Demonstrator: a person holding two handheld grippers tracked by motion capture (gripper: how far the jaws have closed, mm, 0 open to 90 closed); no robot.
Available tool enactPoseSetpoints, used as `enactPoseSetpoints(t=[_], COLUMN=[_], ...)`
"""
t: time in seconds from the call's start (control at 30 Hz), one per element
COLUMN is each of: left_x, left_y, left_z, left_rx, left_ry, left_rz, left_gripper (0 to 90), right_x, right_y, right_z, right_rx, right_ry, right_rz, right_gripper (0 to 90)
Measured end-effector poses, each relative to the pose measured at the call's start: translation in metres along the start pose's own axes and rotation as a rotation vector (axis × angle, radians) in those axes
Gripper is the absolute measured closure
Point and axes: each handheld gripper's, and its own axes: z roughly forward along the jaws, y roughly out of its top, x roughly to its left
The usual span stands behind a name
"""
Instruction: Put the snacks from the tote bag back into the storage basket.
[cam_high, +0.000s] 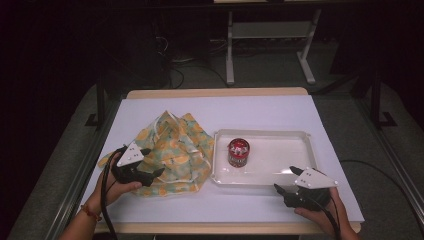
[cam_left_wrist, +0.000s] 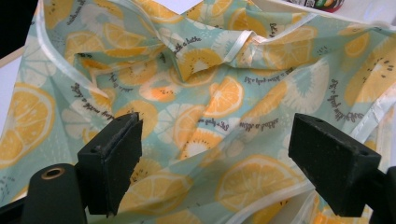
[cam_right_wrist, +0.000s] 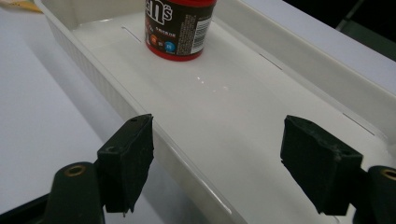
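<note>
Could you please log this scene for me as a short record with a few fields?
surface: white table
cloth: crumpled, citrus print, left of tray
tray: white, holds one can
can: red, upright, at tray's left end
left gripper: open, over cloth
right gripper: open, astride tray's near rim

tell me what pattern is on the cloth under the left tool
Orange and lemon slices on pale teal cloth, clearest in the left gripper view.
</note>
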Motion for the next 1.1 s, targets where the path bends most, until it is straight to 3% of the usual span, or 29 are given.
enactPoseSetpoints(t=[0.8,0.9,1.1], left_x=[-0.001,0.000,-0.002], left_y=[-0.032,-0.038,-0.044], left_z=[-0.012,-0.013,-0.015], left_rx=[-0.071,-0.087,-0.088], left_ry=[0.028,0.026,0.039], left_rz=[-0.082,-0.118,-0.126], left_gripper=[17.3,17.3,17.3], right_x=[0.000,-0.001,-0.002], right_y=[0.002,0.003,0.005], right_z=[0.000,0.000,0.002], right_rx=[-0.008,-0.012,-0.022], right_ry=[0.004,0.003,0.010], right_rz=[-0.007,-0.003,-0.006], right_gripper=[24.9,25.0,24.9])
